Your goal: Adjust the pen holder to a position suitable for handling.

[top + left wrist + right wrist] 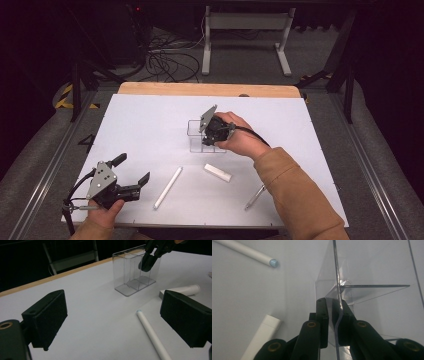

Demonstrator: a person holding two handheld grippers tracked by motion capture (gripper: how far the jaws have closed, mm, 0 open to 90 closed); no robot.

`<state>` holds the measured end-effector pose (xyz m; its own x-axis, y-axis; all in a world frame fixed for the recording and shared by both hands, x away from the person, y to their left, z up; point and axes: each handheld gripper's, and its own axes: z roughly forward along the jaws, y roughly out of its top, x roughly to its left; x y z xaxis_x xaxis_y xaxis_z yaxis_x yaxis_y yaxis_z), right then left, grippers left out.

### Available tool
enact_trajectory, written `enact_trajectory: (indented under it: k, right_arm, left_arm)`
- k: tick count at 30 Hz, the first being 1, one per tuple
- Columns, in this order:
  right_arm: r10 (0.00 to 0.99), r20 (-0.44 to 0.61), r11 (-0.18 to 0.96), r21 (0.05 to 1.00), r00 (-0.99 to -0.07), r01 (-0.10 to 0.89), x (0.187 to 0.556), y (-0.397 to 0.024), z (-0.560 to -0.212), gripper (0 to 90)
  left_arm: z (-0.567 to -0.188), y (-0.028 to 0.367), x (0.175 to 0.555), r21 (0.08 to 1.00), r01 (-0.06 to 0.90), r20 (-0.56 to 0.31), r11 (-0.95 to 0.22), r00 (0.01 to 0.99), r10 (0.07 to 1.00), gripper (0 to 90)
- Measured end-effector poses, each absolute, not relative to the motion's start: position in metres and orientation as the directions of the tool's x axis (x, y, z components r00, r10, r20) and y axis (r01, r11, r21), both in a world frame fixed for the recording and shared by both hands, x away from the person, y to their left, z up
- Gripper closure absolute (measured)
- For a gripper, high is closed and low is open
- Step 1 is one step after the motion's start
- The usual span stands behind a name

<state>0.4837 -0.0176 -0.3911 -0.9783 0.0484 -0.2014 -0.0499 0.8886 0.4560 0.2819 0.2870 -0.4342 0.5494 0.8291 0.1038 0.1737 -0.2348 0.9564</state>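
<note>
A clear plastic box (196,131) with inner dividers stands upright on the white table top (150,120), near the middle. My right gripper (212,141) comes down over its near-right rim. In the right gripper view that gripper (334,305) is shut on a thin clear wall of the box (372,262), one jaw on each side. The left gripper view shows the box (132,275) with the right gripper (147,262) reaching into it. My left gripper (133,169) rests at the front left, open and holding nothing (112,312).
A long white tube (168,187) lies between the two hands, pointing toward the box. A short white piece (218,172) lies in front of the box, and a slim silver pen (255,196) sits by the right sleeve. A wooden edge (210,89) borders the far side.
</note>
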Motion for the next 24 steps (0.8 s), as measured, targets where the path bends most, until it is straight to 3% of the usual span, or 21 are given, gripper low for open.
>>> enact_trajectory:
  k: [12, 24]
  right_arm:
    - [0.055, -0.199, 0.882, 0.468, -0.978, -0.046, 0.484, -0.017, -0.391, 81.8]
    - [0.141, -0.206, 0.798, 0.602, -0.968, -0.012, 0.476, -0.037, -0.369, 52.6]
  left_arm:
    - [-0.434, 0.287, 0.282, 0.956, 0.173, 0.104, -0.235, 0.549, 0.829, 8.2]
    - [-0.434, 0.287, 0.282, 0.957, 0.175, 0.1, -0.231, 0.548, 0.83, 8.1]
